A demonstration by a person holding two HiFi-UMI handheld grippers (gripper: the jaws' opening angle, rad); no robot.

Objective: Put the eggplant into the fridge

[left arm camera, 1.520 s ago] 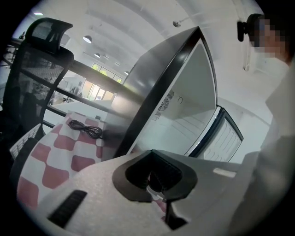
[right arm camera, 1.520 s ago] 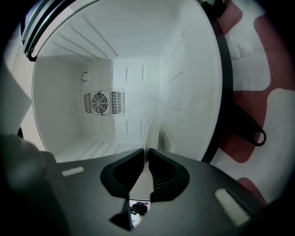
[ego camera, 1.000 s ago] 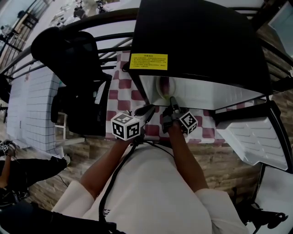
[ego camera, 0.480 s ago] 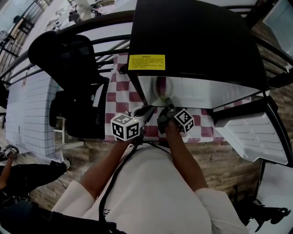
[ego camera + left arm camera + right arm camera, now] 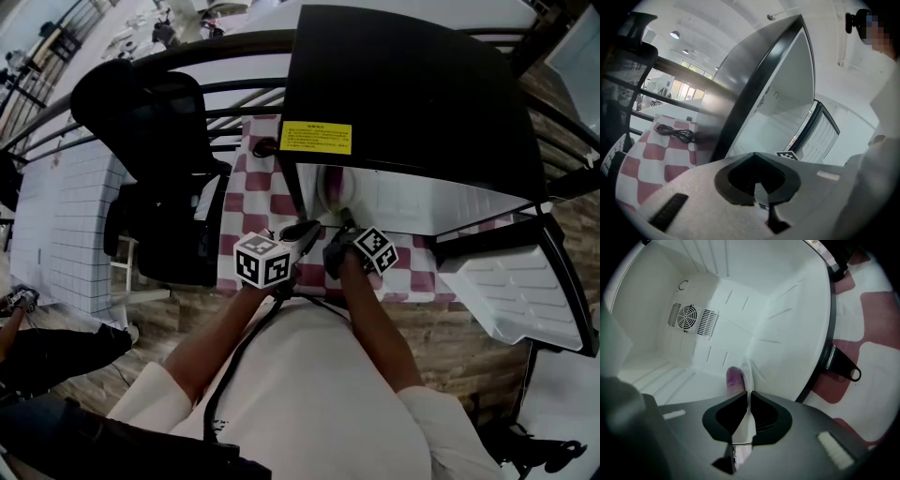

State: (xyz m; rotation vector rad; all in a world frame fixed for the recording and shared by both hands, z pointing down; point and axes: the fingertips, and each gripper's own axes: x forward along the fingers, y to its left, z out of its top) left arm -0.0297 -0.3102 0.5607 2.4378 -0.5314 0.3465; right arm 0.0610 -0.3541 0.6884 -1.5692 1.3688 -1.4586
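Currently: placing step, purple eggplant lying inside black mini fridge with white interior, on its floor near the opening.
Right gripper: jaws pinched to a sliver, apparently on the eggplant's pale near end.
Left gripper: jaws together, empty, outside the fridge.
Next: probably part right jaws, back out, swing white door closed.
Count: one eggplant, one fridge, two grippers, one coiled black cable.

shirt — white, short sleeves | cable — black | left gripper, right gripper: grey, black jaws, black-and-white marker cubes
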